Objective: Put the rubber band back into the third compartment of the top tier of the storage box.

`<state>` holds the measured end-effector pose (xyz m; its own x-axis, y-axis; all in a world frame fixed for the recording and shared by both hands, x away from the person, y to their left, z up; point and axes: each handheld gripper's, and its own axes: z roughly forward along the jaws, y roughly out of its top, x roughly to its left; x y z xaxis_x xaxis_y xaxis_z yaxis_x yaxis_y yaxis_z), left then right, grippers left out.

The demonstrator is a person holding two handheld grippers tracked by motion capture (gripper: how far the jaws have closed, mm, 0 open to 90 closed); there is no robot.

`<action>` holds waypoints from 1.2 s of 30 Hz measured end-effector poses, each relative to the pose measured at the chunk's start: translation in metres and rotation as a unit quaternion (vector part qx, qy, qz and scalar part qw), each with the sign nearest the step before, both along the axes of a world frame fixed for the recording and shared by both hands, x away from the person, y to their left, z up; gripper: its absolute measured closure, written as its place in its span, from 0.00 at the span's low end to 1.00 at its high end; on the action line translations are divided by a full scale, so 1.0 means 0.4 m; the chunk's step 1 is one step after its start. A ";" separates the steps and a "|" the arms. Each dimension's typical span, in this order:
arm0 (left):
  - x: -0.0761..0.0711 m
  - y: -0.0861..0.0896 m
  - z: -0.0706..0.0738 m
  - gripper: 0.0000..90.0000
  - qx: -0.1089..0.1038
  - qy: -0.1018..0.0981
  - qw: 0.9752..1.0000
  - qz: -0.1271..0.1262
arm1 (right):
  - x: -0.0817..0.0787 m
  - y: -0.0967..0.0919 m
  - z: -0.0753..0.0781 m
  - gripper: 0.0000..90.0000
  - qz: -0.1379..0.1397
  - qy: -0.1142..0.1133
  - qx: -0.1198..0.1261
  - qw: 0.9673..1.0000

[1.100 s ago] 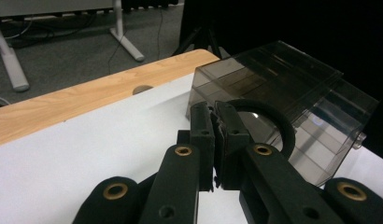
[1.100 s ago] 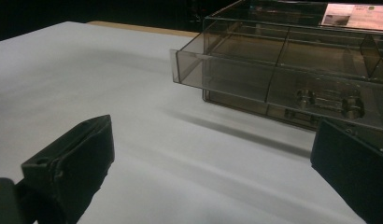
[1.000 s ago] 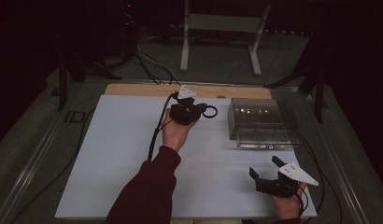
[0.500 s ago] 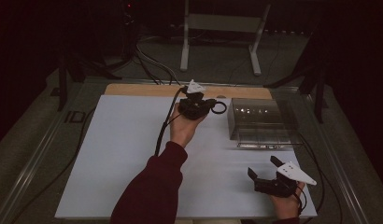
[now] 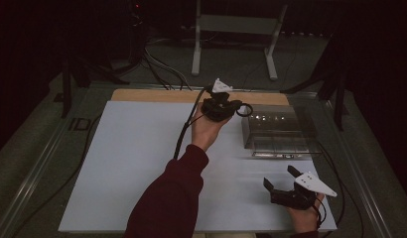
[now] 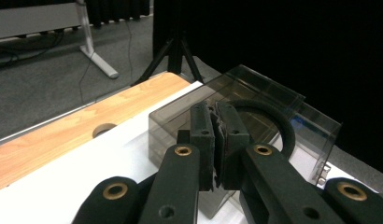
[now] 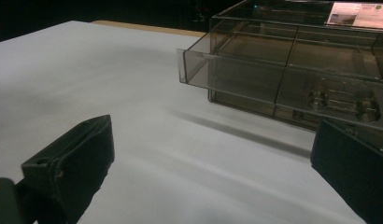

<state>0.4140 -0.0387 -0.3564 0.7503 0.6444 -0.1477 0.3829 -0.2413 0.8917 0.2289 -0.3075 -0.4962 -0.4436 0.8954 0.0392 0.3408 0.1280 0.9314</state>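
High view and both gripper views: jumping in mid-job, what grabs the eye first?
The left hand-held gripper, held up at the table's far side, is shut on a black ring beside the clear drawer box. The right hand-held gripper rests open near the front right of the white table, jaws spread wide.

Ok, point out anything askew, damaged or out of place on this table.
Nothing looks damaged or spilled. The clear drawer box sits square, one drawer pulled out. The left gripper holds a black ring beside it; the right gripper is open.
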 end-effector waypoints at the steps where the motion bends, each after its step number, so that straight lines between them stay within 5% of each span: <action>1: 0.000 -0.005 0.000 0.98 0.000 -0.001 1.000 -0.003 | 0.000 0.000 0.000 0.00 0.000 0.000 0.000 1.000; 10: 0.000 -0.047 -0.004 0.98 0.000 0.002 1.000 -0.018 | 0.014 -0.014 0.013 0.00 -0.014 -0.006 0.020 1.000; 16: -0.005 -0.074 -0.012 0.98 -0.002 0.007 1.000 -0.028 | 0.064 -0.037 0.084 0.03 -0.034 -0.018 0.054 0.998; 25: -0.032 -0.122 -0.023 0.98 0.002 0.004 0.999 -0.052 | 0.155 -0.019 0.172 0.08 -0.032 -0.011 0.061 0.998; 36: -0.062 -0.149 -0.031 0.98 0.011 -0.003 0.997 -0.074 | 0.189 0.022 0.239 0.31 -0.025 -0.023 0.071 0.997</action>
